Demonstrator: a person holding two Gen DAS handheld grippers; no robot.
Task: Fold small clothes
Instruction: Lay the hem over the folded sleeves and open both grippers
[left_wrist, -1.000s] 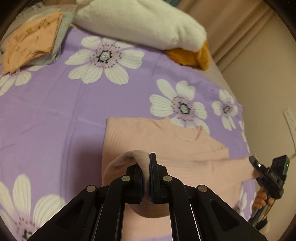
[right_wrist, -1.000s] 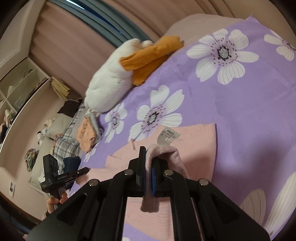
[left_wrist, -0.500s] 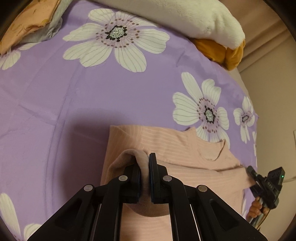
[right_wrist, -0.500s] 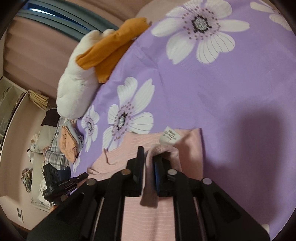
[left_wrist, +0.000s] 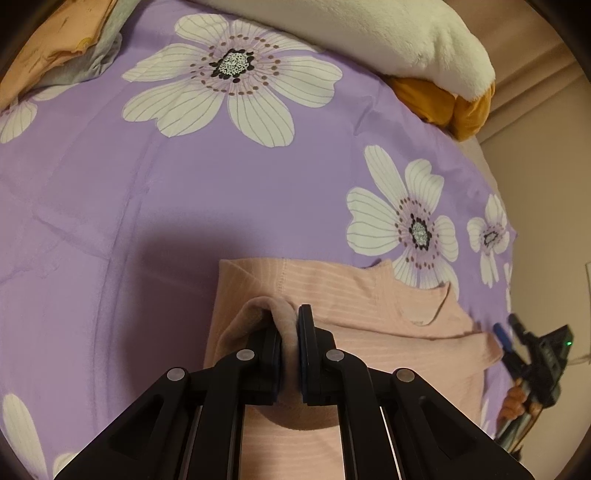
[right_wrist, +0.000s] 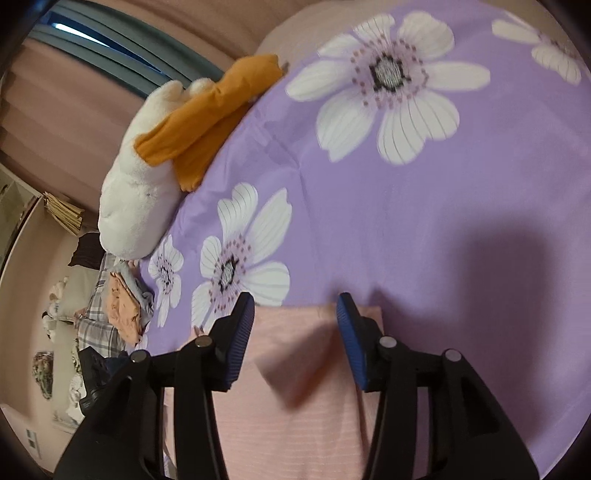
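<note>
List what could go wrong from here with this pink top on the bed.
1. The left gripper is shut on a bunch of the pink top, while the right gripper has just been opening with nothing pinched; pulling left may skew the fold.
2. The right pads sit low over the cloth and may snag it.

A bed (left_wrist: 207, 206) covered in a purple sheet printed with white flowers is seen. A pink ribbed top (left_wrist: 369, 306) is spread on it at six o'clock in the left wrist view. A white and orange plush toy (left_wrist: 369, 33) is laid at one o'clock, folded clothes (left_wrist: 62, 44) at eleven o'clock.
</note>
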